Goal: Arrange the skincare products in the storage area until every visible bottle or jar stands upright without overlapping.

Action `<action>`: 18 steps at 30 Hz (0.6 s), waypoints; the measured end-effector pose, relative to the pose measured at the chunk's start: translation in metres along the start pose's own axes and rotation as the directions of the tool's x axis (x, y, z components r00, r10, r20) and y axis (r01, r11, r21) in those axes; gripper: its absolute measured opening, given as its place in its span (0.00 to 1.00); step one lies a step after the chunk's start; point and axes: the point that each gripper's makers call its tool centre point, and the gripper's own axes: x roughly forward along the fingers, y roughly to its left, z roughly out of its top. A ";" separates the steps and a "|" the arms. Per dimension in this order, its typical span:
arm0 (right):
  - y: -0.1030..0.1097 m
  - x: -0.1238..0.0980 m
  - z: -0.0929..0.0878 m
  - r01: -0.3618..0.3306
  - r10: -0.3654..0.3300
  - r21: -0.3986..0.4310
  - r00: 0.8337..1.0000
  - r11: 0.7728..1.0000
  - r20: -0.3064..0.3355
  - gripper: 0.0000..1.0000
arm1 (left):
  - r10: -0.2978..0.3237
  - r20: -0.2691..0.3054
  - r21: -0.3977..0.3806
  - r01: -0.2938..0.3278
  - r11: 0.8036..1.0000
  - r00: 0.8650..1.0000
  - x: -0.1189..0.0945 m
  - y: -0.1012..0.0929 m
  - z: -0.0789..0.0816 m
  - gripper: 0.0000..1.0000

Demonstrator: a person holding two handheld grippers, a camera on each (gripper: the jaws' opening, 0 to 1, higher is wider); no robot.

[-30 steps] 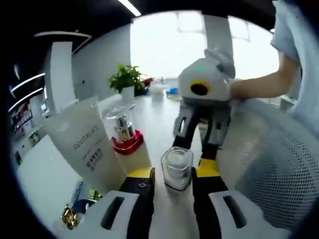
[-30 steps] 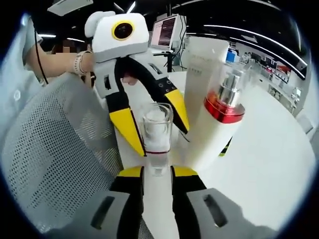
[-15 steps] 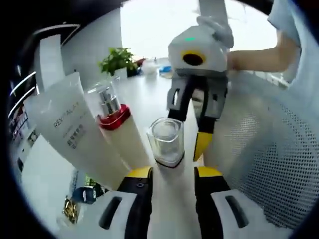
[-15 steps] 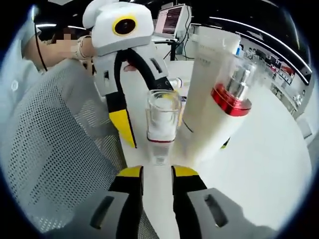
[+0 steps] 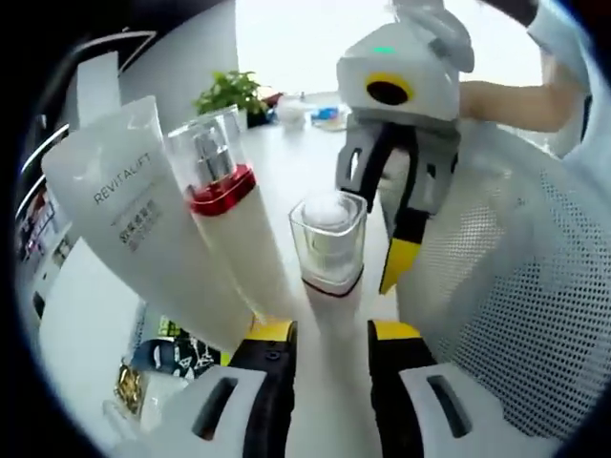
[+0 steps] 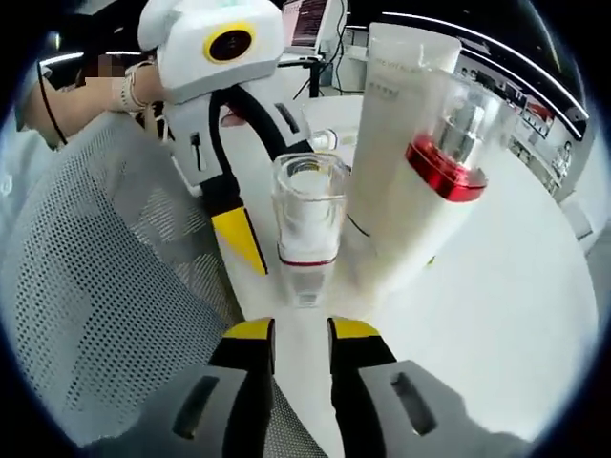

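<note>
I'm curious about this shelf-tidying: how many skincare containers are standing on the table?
3: a clear-capped bottle straight ahead of the left claw, a red-collared pump bottle beside it, and a white tube behind that. Others may be hidden.

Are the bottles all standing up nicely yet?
Nearly. The Revitalift tube, the red-collared pump bottle and the clear-capped bottle stand upright close together. The left tool and right tool sit beside the clear-capped bottle; its spacing may need checking.
</note>
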 end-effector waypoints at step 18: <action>-0.008 0.000 0.015 0.013 -0.015 0.051 0.999 0.999 0.052 0.20 | -0.010 0.000 -0.026 0.010 1.000 1.000 0.002 -0.001 -0.001 0.16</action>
